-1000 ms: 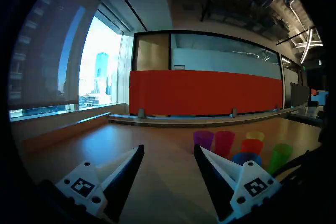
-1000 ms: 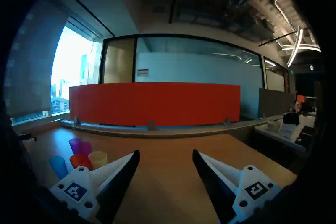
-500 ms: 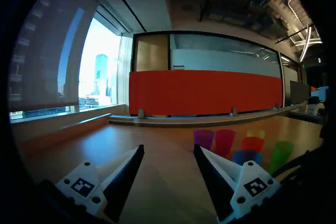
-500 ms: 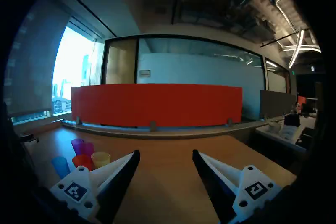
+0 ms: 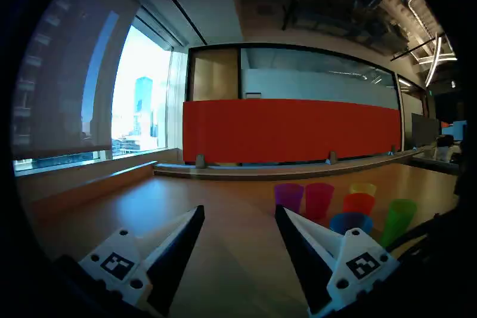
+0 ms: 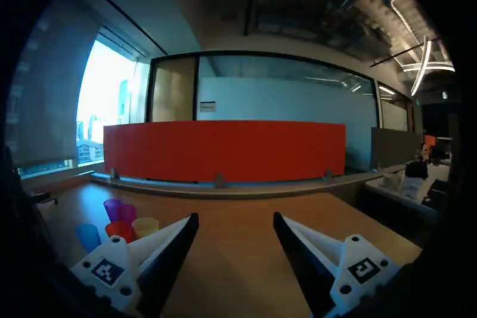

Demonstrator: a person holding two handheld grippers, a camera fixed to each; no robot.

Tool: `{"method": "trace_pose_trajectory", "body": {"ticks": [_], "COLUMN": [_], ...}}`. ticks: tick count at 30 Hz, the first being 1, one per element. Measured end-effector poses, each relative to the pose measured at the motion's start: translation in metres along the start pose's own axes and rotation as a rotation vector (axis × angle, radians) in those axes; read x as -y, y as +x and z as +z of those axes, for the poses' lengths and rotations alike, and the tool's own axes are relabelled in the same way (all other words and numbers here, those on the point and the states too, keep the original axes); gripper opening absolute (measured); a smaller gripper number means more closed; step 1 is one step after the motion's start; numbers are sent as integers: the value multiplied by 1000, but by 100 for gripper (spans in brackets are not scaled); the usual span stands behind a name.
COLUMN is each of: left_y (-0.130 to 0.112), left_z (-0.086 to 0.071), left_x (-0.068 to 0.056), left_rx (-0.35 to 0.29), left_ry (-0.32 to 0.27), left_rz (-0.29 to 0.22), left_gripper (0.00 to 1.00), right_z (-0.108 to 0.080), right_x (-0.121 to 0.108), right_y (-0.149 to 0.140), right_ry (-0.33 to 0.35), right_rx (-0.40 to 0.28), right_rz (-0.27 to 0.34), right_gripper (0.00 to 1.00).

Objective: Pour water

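Several coloured plastic cups stand in a cluster on the wooden table (image 5: 232, 210). In the left gripper view I see a purple cup (image 5: 288, 196), a pink cup (image 5: 318, 200), a yellow cup (image 5: 362, 188), an orange cup (image 5: 358, 203), a blue cup (image 5: 350, 222) and a green cup (image 5: 398, 218), all just beyond my right fingertip. My left gripper (image 5: 238, 215) is open with nothing between its fingers. In the right gripper view the same cluster sits at the far left: purple cup (image 6: 111, 207), yellow cup (image 6: 145, 226), orange cup (image 6: 120, 230), blue cup (image 6: 88, 236). My right gripper (image 6: 235, 221) is open and empty.
A red divider panel (image 5: 289, 130) runs along the table's far edge (image 6: 223, 150). A bright window (image 5: 134, 109) and a wooden ledge line the left side. Desks with dark equipment (image 6: 414, 178) stand off to the right.
The right gripper view has drifted slightly, so the cups and red panel sit a little further right in it. The left gripper has barely moved.
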State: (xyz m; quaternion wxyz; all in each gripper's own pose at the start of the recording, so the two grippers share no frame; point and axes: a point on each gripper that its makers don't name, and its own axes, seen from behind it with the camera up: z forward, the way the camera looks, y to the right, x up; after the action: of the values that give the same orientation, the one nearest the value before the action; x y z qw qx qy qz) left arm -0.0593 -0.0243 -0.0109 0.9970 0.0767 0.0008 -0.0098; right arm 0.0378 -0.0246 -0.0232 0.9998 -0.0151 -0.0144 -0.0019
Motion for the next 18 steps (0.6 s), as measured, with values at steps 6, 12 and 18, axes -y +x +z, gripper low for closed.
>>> {"method": "trace_pose_trajectory", "body": {"ticks": [6,12,18], "left_y": [0,1,0], "left_z": [0,-1,-1], "left_x": [1,1,1], "left_rx": [1,1,1], "left_ry": [0,0,1], "left_rz": [-1,1,0], "left_gripper": [95,95,95], "right_z": [-1,0,2], "right_x": [0,-1,-4], "right_y": [4,3,-2], "right_ry": [9,30,26], "right_rx": [-30,-60,-99], "right_rz": [12,18,5], "right_gripper": [97,97,97]}}
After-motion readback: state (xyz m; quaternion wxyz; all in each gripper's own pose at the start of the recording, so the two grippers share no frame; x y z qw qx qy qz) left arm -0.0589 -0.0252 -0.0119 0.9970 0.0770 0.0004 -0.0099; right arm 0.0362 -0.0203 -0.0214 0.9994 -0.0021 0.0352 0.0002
